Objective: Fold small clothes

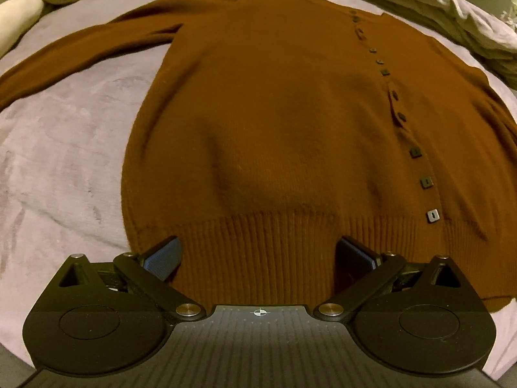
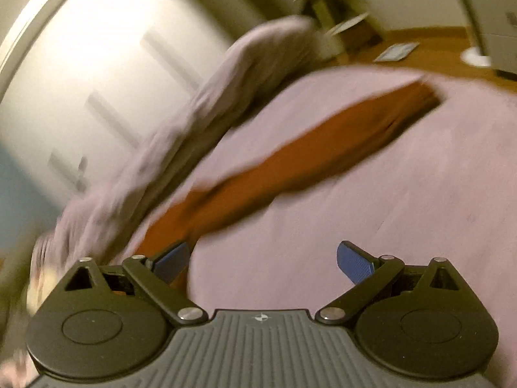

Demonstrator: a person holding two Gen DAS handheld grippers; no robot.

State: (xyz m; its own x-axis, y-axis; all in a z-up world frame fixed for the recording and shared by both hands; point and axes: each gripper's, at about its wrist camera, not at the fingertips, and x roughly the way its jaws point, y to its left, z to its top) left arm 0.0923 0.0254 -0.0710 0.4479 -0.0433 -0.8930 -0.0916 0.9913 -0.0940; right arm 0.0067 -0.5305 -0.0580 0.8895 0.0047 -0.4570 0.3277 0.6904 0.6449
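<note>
A brown buttoned cardigan [image 1: 274, 113] lies flat on the lilac bed cover [image 1: 64, 161], its hem towards me and one sleeve [image 1: 80, 55] stretched out to the left. A row of dark square buttons [image 1: 415, 152] runs down its right side. My left gripper [image 1: 258, 255] is open, its blue pads hovering over the ribbed hem [image 1: 258, 258]. In the blurred right wrist view the other sleeve [image 2: 307, 155] lies stretched across the cover [image 2: 387, 210]. My right gripper [image 2: 263, 260] is open and empty, its left pad [image 2: 171, 260] beside the sleeve's near end.
Crumpled bedding [image 1: 452, 9] is heaped behind the cardigan, with a pale pillow [image 1: 19, 13] at the far left. The right wrist view shows a rumpled lilac duvet [image 2: 194, 113], a white wardrobe door [image 2: 97, 64] and wooden floor [image 2: 436, 51] beyond the bed.
</note>
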